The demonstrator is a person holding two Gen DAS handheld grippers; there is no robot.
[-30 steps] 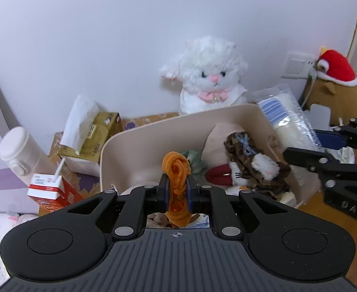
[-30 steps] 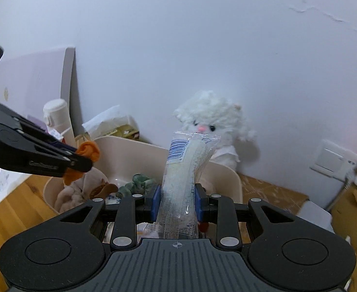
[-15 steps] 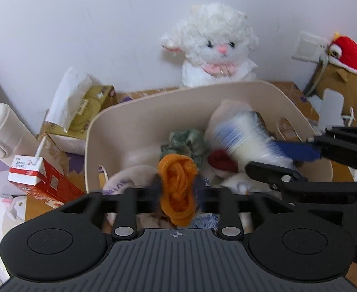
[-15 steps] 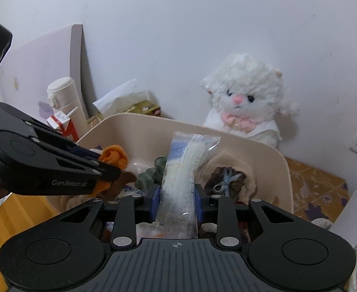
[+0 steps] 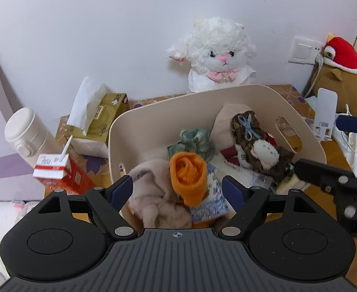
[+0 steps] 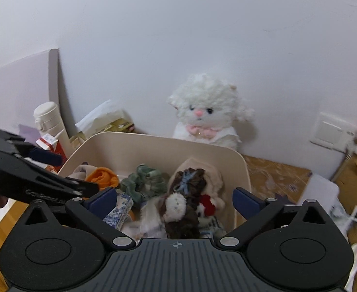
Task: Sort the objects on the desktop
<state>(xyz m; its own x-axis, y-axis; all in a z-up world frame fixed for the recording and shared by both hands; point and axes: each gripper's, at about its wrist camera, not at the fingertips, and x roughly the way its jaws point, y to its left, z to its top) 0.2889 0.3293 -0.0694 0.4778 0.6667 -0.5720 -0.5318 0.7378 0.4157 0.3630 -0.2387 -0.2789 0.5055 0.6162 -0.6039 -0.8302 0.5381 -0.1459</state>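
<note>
Both claws hang over a cream plastic bin point(image 5: 197, 104) that stands on the worktop point(image 6: 275, 170) against a white wall. In the left claw point(image 5: 177, 189) the jaws are opening; an orange cloth roll point(image 5: 188, 177) lies between them on the heap inside the bin, and neither pad presses on it. In the right claw point(image 6: 174, 200) the jaws are also opening, wide apart, with nothing pinched; a brown plush toy point(image 6: 185, 199) lies below the gap, in the bin.

Risks, as a judgement: the orange roll sits high on a soft beige cloth point(image 5: 154, 189) near the bin's front edge, so a claw pulling back carelessly could snag it and drag it out over the rim. The two claws are close together over the same bin, and a sideways move by either could knock them together. The bin looks crowded, so further things dropped in may slide off the pile.

Count of what shows: two claws, one bin, one orange roll, one green scrunchie point(image 5: 195, 141), one brown plush toy, one blue-patterned packet point(image 5: 212, 202). Outside the bin: one white lamb plush point(image 5: 215, 53), one tissue box point(image 5: 103, 119), one red drink carton point(image 5: 59, 172) with a straw, one white flask point(image 5: 25, 131), and one brown plush in a red hat point(image 5: 341, 68).
</note>
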